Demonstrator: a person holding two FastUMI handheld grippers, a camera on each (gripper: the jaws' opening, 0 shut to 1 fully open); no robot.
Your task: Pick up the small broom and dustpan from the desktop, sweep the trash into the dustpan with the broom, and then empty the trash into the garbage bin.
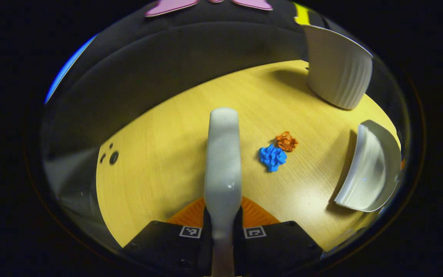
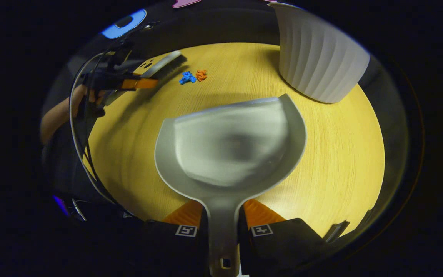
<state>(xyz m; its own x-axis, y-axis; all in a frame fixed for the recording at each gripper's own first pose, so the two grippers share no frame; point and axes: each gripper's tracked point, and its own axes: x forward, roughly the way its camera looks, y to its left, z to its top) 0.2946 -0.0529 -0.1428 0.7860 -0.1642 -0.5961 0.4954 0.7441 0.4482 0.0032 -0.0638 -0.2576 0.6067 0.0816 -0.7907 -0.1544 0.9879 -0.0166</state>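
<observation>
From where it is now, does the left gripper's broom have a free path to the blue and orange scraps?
Probably yes. The left gripper holds the broom, and only bare desktop lies between it and the blue scrap and orange scrap; the dustpan sits beyond them.

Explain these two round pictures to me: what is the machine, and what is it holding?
There is no robot here. A person holds a two-finger tool in each hand, and a small camera rides on each tool, looking forward along its jaws.

The left gripper view looks out from the left gripper, whose jaws clamp the handle of a broom. The right gripper view looks out from the right gripper, whose jaws clamp the handle of a dustpan. The right gripper view also shows the left gripper farther off, with the hand that holds it.

On the yellow table lie two crumpled scraps, one blue scrap and one orange scrap, side by side. A white ribbed bin stands at the far edge.
</observation>
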